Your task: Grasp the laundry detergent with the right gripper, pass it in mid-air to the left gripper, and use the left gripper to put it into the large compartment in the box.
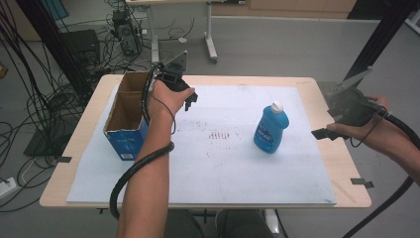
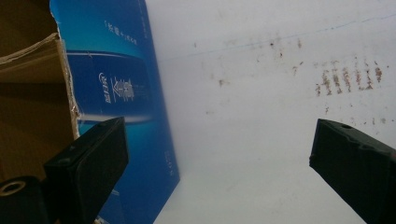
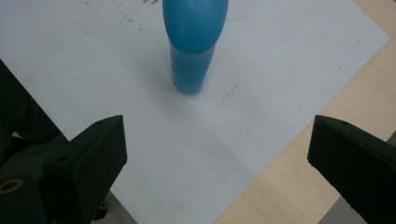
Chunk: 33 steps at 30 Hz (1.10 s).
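Observation:
An open-topped cardboard box (image 1: 126, 124) with blue printed sides stands at the left of the white sheet (image 1: 223, 168). A blue bottle (image 1: 271, 130) with a white cap stands upright right of centre. My left gripper (image 1: 184, 95) hovers just right of the box's far end, open and holding nothing. In the left gripper view the box's blue wall (image 2: 116, 93) is at the left, and the open left gripper (image 2: 217, 140) spans bare sheet. My right gripper (image 1: 333, 119) is open over the table's right edge. In the right gripper view, the bottle (image 3: 191, 42) stands beyond the open right gripper (image 3: 217, 135).
The sheet covers most of a wooden table (image 1: 346, 168). Faint brown marks (image 1: 220, 135) stain the sheet's middle. Beyond the table, on the floor, lie cables (image 1: 44, 99), a computer case (image 1: 126, 34) and a desk leg (image 1: 210, 47).

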Available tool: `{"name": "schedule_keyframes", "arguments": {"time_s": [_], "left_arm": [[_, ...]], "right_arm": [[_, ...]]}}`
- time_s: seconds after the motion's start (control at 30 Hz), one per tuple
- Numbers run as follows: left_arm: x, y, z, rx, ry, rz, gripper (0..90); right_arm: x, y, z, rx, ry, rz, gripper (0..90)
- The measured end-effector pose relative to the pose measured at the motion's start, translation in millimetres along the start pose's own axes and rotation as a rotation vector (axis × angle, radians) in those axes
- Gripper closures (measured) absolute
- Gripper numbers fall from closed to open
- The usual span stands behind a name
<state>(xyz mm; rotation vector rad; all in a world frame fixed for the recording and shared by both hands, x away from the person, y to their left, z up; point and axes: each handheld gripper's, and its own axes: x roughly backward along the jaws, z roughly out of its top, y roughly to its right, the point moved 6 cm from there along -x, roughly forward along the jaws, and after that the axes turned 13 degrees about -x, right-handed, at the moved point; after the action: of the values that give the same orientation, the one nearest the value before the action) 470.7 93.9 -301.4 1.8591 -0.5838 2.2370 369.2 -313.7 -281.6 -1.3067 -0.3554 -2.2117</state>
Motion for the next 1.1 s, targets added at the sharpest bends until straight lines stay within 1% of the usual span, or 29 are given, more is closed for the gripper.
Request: {"name": "schedule_keyframes", "arguments": {"time_s": [0.03,0.07,0.13,0.17,0.2,0.3,0.33,0.37,0.43,0.47,0.53,0.6,0.73,0.83,0.87,0.9,0.93,0.97,1.1], "left_arm": [[-0.1,0.0,0.0,0.000,0.001,0.000,5.2],[-0.1,0.3,0.0,-0.005,0.001,-0.002,5.2],[-0.5,0.5,0.0,-0.007,0.003,0.000,5.2],[-1.2,0.5,-0.1,-0.005,0.003,-0.001,5.2],[-1.6,0.6,-0.1,-0.005,0.004,-0.001,5.2],[-3.3,1.3,-0.1,-0.006,0.004,-0.003,5.2],[-3.3,1.3,-0.1,-0.006,0.004,-0.003,5.2],[-4.3,2.2,-0.1,-0.008,0.002,-0.003,5.2],[-4.5,2.4,-0.3,-0.013,-0.001,-0.003,5.2],[-4.6,2.7,-0.3,-0.013,0.000,-0.003,5.2],[-4.2,2.1,-0.4,-0.013,0.002,-0.002,5.2],[-4.0,1.7,-0.5,-0.011,0.003,0.000,5.2],[-4.3,0.6,-1.9,-0.009,0.004,-0.001,5.2],[-4.9,-0.4,-3.4,-0.014,0.001,-0.001,5.2],[-4.9,-0.4,-3.4,-0.014,0.001,-0.001,5.2],[-5.6,-1.0,-4.2,-0.008,0.004,-0.001,5.2],[-5.6,-1.0,-4.2,-0.008,0.004,-0.001,5.2],[-6.0,-2.0,-4.9,-0.009,0.002,-0.001,5.2],[-7.3,-3.5,-5.9,-0.011,0.001,0.001,5.1]], "right_arm": [[-2.8,0.5,-1.9,-0.003,0.012,0.003,4.4],[-6.9,1.1,-4.6,-0.017,0.028,0.017,4.6],[-9.4,1.6,-6.4,-0.023,0.035,0.019,4.4],[-14.1,2.1,-9.6,-0.037,0.058,0.025,4.2],[-16.6,2.2,-11.0,-0.045,0.069,0.032,4.3],[-24.6,0.3,-14.4,-0.041,0.107,0.038,4.2],[-24.6,0.3,-14.4,-0.041,0.107,0.038,4.2],[-30.8,-1.6,-15.8,-0.040,0.130,0.043,4.0],[-37.6,-3.5,-17.1,-0.038,0.144,0.049,4.2],[-37.6,-3.5,-17.1,-0.038,0.144,0.049,4.2],[-46.4,-5.5,-17.7,-0.026,0.169,0.044,4.0],[-48.9,-6.3,-17.8,-0.025,0.173,0.045,4.2],[-62.0,-9.9,-16.6,0.001,0.196,0.045,4.0],[-71.1,-10.9,-16.4,-0.006,0.211,0.058,3.9],[-71.1,-10.9,-16.4,-0.006,0.211,0.058,3.9],[-76.8,-11.0,-16.4,-0.005,0.222,0.061,3.9],[-76.8,-11.0,-16.4,-0.005,0.222,0.061,3.9],[-82.1,-10.6,-16.4,-0.013,0.236,0.067,3.8],[-91.4,-10.6,-15.9,-0.022,0.259,0.079,3.7]]}}
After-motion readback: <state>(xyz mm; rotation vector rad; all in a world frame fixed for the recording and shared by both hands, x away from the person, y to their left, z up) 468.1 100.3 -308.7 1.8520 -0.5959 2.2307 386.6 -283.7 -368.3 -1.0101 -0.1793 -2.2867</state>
